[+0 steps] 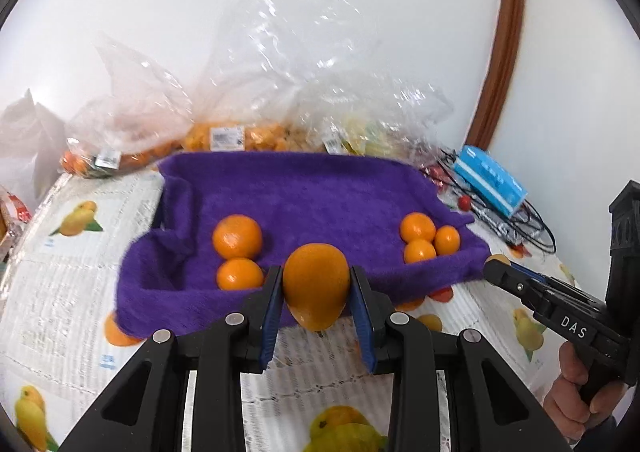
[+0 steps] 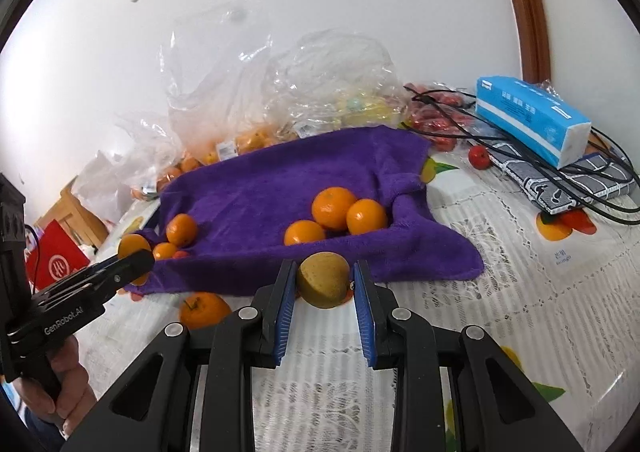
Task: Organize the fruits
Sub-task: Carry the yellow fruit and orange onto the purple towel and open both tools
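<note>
Above the near edge of the purple towel (image 1: 304, 196): both hand-held grippers loaded.

The left hand-held gripper (image 1: 316, 288) clamps an orange (image 1: 316, 284) just short of two oranges (image 1: 236, 238) on the towel's left side. Three more (image 2: 334, 208) lie on its right side. The right hand-held gripper (image 2: 325, 284) clamps a yellow-green fruit (image 2: 325, 279) over the bench (image 2: 500, 252).

Purple towel (image 1: 304, 192) w/ orange fruits (image 1: 237, 236); yellow-green fruit (image 2: 325, 279) betw. blue pads (image 2: 285, 316); white lace tablecloth (image 2: 500, 272) w/ fruit prints; blue/white tissue pack (image 2: 532, 120).
</note>
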{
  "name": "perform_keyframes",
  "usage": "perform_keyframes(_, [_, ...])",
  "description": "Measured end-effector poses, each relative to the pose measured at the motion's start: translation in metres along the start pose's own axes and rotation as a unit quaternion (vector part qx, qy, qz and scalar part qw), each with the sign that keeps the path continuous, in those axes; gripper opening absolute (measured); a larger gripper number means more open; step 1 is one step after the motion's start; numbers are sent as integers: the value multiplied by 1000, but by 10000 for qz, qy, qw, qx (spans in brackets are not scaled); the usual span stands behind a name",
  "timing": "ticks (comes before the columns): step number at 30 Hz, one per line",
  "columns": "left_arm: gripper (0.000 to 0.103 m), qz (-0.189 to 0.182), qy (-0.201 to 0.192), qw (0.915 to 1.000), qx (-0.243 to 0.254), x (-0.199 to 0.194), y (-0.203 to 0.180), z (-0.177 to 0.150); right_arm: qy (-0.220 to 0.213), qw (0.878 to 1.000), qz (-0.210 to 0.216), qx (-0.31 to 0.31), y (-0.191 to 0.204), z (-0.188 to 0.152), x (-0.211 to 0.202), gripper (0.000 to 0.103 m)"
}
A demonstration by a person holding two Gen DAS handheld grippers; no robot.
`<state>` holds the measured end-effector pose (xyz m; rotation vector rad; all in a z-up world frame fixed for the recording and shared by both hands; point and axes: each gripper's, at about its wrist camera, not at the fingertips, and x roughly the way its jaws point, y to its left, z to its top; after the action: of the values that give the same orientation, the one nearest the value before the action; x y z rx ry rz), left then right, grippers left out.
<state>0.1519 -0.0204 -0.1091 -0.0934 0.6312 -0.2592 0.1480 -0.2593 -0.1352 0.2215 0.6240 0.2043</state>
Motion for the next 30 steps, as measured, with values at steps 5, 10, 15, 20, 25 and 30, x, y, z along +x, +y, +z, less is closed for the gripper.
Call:
perform_keyframes(5, [31, 232, -73, 9997, -19, -5, 7, 26, -105, 9993, -158, -326, 16, 22, -5, 29])
perform_keyframes(10, [31, 379, -242, 9990, 17, 1, 10, 54, -293, 9984, -139, -454, 30, 54, -1, 29])
perform_keyframes(15, [31, 512, -305, 9982, -69, 24, 15, 74, -338, 9977, -199, -555, 38, 85, 18, 29])
perform_keyframes(20, [31, 506, -163, 9984, -214, 53, 23, 60, -269, 9980, -230, -532, 37, 88, 42, 29])
perform_keyframes(25, [30, 542, 1, 9982, -250, 65, 30, 46, 90, 9970, -291, -709, 37, 67, 68, 29])
perform_keyframes(30, [30, 462, -29, 9985, -305, 63, 33, 45, 226, 9966, -291, -734, 38, 60, 78, 29])
